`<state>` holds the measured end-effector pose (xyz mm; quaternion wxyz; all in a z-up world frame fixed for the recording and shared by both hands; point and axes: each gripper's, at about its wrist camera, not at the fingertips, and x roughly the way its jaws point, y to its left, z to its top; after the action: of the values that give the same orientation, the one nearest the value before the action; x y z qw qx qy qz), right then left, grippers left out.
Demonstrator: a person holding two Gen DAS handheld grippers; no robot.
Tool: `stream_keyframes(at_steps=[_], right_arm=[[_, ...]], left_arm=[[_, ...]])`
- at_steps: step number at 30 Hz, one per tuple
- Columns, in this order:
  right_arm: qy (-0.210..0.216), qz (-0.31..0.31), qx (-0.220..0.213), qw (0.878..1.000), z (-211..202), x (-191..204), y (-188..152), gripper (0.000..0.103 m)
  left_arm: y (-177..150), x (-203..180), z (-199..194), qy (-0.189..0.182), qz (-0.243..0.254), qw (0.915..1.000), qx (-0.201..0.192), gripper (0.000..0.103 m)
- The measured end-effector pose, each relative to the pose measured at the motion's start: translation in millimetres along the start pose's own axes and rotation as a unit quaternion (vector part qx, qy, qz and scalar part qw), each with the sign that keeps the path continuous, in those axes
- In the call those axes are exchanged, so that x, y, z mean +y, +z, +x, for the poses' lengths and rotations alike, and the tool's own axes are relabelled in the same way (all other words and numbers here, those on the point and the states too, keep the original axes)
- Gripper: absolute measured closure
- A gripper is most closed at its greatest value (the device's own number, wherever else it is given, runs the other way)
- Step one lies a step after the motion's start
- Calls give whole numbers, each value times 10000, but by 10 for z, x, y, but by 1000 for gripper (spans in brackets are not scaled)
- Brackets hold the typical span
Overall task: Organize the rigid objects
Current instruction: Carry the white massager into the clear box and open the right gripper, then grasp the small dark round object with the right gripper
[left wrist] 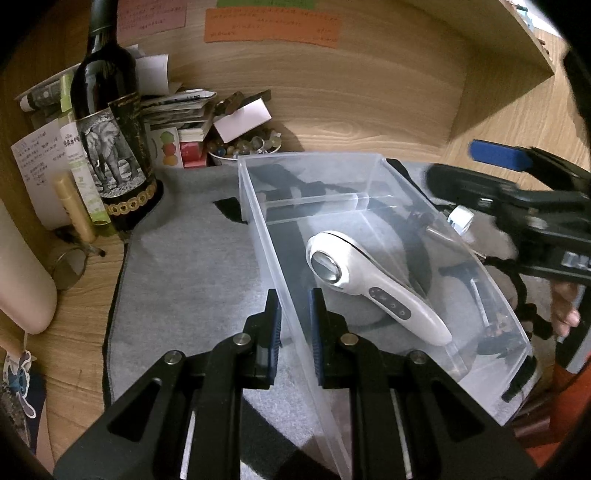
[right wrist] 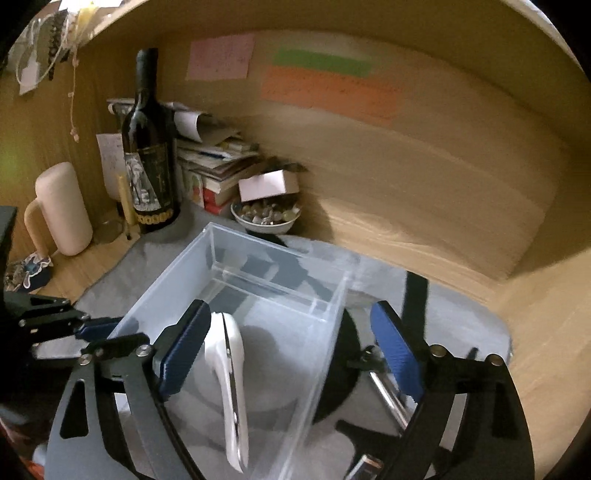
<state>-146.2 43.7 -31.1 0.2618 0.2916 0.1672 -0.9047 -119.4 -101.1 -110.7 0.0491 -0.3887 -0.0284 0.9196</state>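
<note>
left gripper (left wrist: 294, 325): jaws narrow, clamped on near wall of clear bin (left wrist: 369, 162) | right gripper (right wrist: 291, 350): jaws wide, above bin | white handheld device (left wrist: 373, 284): lying inside bin | bin on grey mat (left wrist: 184, 266), desk (left wrist: 498, 122)

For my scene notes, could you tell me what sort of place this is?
Probably a home desk nook: wood-panelled walls carry sticky notes, and a wine bottle stands beside stacked books. A clear plastic bin sits on a grey mat.
</note>
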Motion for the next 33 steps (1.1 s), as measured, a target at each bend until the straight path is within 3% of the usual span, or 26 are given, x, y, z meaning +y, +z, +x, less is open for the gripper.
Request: stream_keyframes(at_steps=[10,21,28,31,33], right_arm=[[-466,601,-221,9969,-439,-364,-382,11],[-1294,1584,403,9780,-703,-789,-1166,11],[-936,1974,846,9722,-670,-703,-1531,12],[-695,2112,1033,9695,-615,-677,-1631,29],[-501,2217,1171,9668,-562,-661,-1687,50]], left_arm=[[-37,-45,-21,46,35,10000,20,88],[-20,-20,-20,-1,100,9999,50,88],[-17,-33,-22,20,124,9999,67,88],[-17,-40,-21,15,128,9999,66,88],[-13,-41,-16,17,131,9999,66,88]])
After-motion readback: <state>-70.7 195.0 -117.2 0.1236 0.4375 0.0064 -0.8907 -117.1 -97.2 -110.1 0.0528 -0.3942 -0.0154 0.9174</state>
